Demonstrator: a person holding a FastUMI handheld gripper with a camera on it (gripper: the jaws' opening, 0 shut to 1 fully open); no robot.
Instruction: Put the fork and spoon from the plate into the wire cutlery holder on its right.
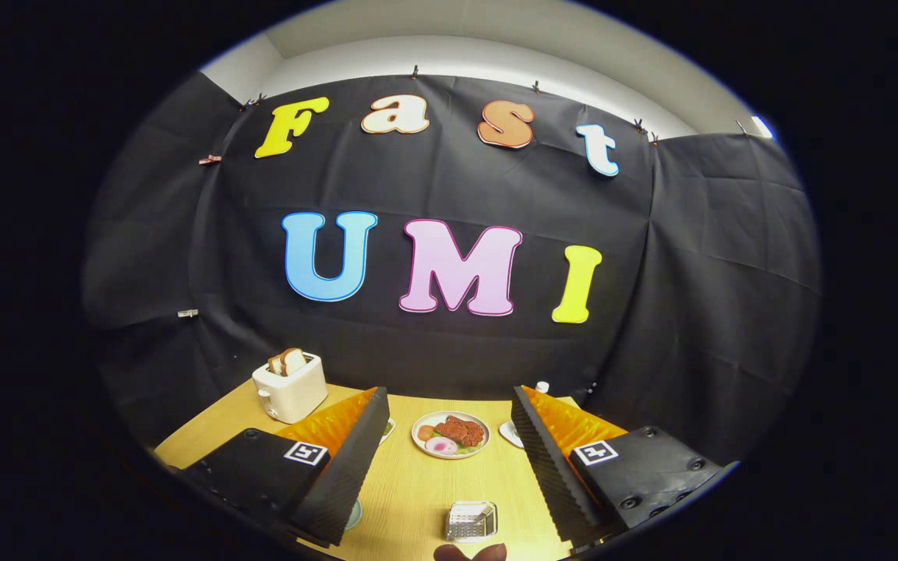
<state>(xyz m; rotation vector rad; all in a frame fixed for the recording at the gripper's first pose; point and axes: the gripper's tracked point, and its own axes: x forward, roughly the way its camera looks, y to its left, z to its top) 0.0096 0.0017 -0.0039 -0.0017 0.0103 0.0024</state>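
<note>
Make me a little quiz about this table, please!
1. True or false: the tool is shut tight.
2. What sticks out of the toaster? A) bread B) a banana C) a sock
3. Fill in: the wire cutlery holder sits between the tool's fingers, and beyond it lies a round ____ of food.

Key: 1 false, the fingers stand wide open, holding nothing. 2 A. 3 plate.

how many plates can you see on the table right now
1 in full: the round white plate of food, beyond the open gripper. White rims peek past the left finger and right finger; these may be more plates, mostly hidden.
</note>
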